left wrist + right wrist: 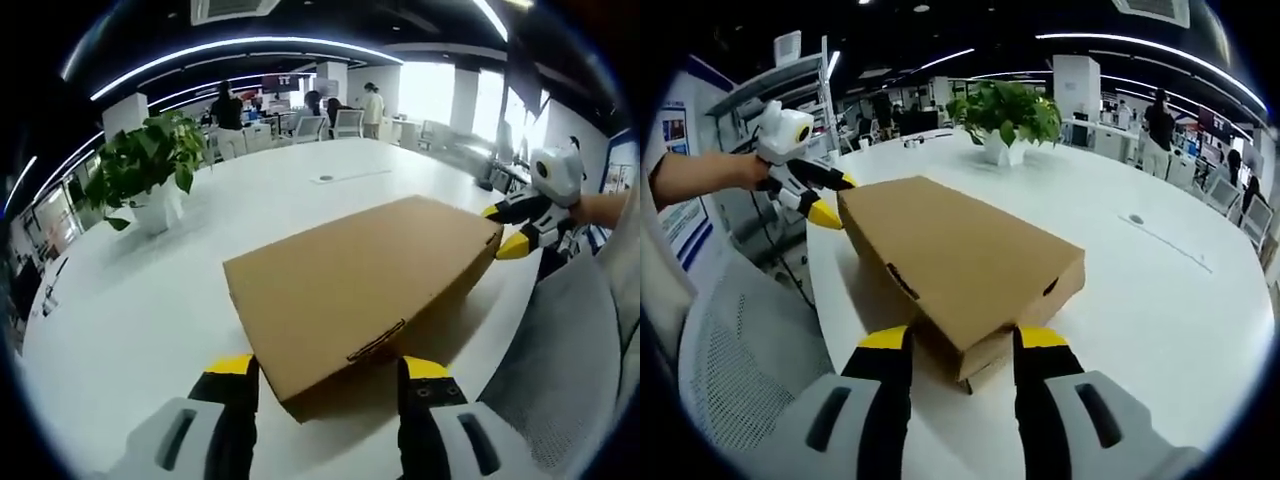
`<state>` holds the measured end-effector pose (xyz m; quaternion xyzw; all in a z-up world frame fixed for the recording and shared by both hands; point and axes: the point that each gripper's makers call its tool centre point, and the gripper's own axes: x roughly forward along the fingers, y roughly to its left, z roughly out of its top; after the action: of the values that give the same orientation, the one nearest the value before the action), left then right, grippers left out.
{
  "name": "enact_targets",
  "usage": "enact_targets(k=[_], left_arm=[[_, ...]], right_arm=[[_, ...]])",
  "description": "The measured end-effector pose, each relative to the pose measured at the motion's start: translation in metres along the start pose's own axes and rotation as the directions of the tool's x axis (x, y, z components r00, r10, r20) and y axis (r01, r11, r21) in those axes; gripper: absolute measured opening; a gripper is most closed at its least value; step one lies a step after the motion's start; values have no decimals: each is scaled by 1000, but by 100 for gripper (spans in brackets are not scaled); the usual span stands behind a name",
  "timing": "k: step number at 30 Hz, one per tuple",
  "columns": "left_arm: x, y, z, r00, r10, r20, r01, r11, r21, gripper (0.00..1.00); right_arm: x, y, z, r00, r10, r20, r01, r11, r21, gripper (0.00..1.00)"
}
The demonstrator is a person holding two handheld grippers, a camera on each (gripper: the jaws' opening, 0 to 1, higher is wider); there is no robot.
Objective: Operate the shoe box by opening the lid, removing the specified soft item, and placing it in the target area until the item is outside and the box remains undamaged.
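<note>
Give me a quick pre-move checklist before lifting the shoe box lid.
1. Lid of the shoe box shut, flat: ok.
2. Left gripper open, fingers astride one end of the box: ok.
3. Right gripper open, fingers astride the other end: ok.
4. Box fully on the table: ok.
5. Potted plant apart from the box: ok.
6. Soft item inside: cannot tell, lid hides it.
</note>
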<state>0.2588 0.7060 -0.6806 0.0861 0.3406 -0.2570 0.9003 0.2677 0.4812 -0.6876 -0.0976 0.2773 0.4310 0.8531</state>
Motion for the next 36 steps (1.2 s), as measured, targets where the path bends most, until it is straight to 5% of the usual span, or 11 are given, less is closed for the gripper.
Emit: enact_targets(k=[36], left_arm=[[-20,11,80,988,38,149,-47,997,59,66]], right_arm=[[-21,-19,73,991,-38,129,48,996,-75,40]])
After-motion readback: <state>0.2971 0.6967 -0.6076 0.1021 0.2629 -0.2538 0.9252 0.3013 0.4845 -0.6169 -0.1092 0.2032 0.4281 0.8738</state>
